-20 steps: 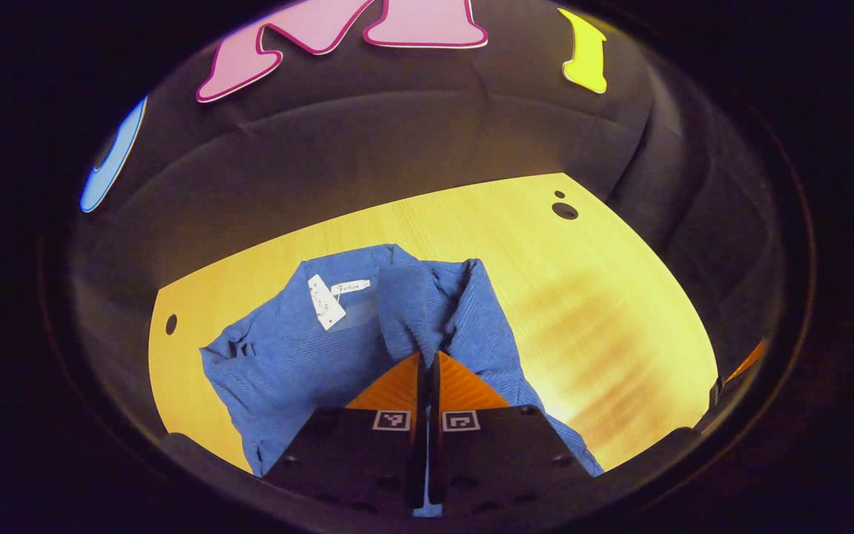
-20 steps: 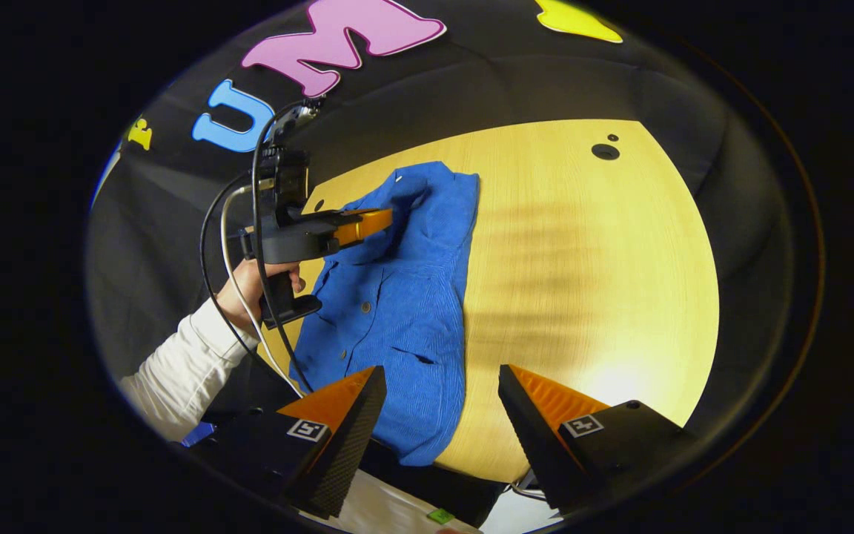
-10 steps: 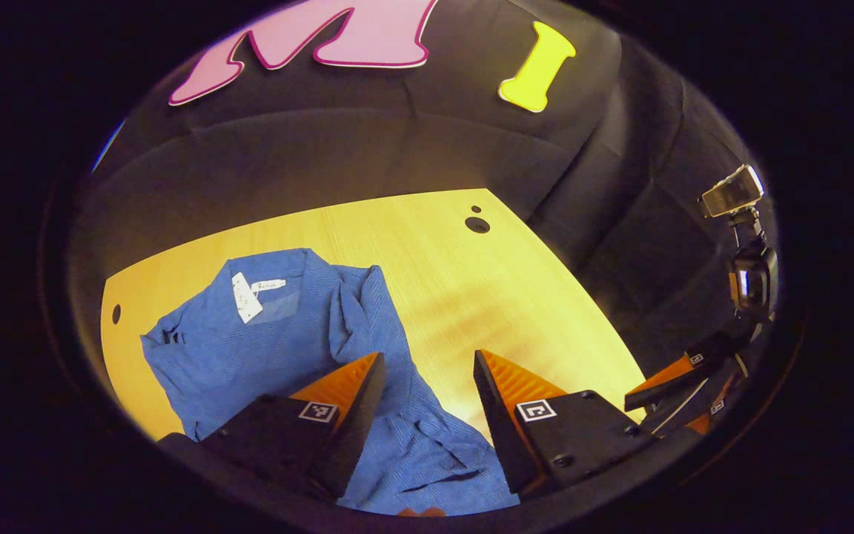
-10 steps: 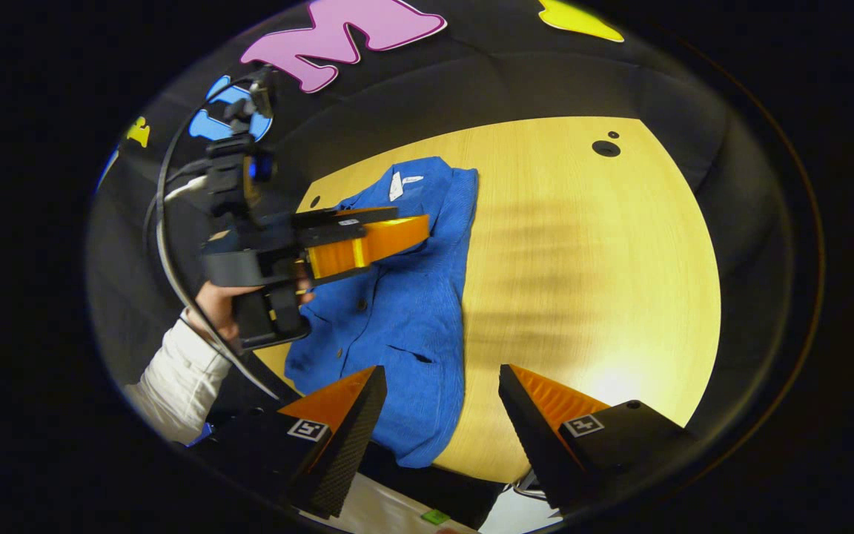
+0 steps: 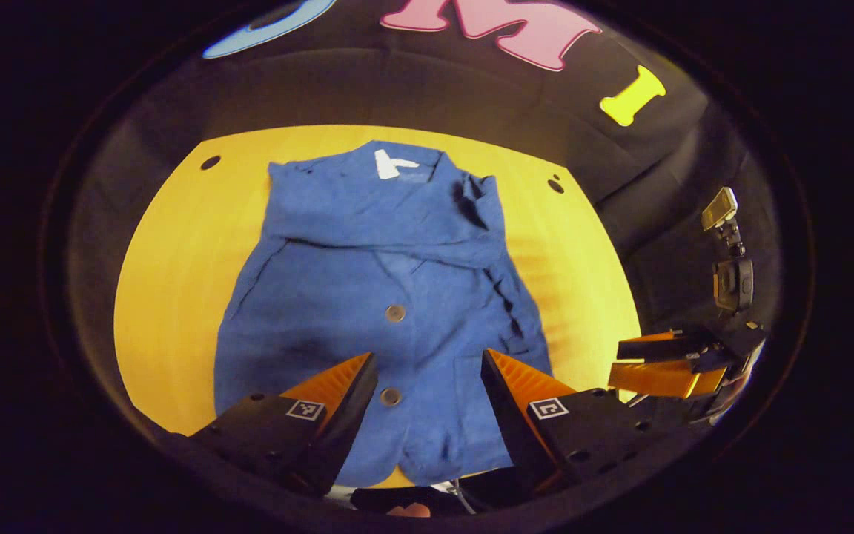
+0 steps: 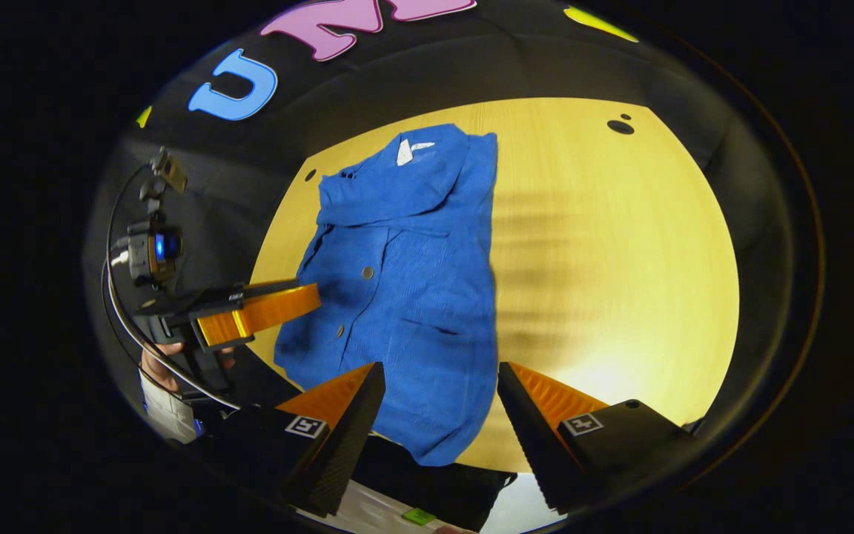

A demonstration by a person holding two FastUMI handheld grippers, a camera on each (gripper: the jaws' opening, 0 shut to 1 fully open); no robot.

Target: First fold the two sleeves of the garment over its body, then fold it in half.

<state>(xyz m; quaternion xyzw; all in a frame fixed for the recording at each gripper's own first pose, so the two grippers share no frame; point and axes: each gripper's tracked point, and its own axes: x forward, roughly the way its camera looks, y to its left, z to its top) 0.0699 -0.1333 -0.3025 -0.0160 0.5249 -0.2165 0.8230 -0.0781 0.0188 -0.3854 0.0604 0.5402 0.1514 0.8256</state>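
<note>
Blue garment (image 5: 386, 311) spread flat on the desk (image 5: 167, 297), collar toward the far edge, hem at the near edge, both sleeves folded across the chest, so seemingly ready for halving. Left gripper (image 5: 427, 393) poised over the hem, jaws apart, empty. Right gripper (image 6: 434, 415) likewise parted near the hem's right corner.

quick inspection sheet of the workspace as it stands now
surface: wooden table, round holes near its far corners
job's things: blue shirt lies flat, sleeves folded over its body, not yet halved
clutter: nothing seen
claws: left claw open above the hem; right claw open near the hem
cables: cable loops by the left claw
surroundings: black cloth wall; sleeve at the near edge
</note>
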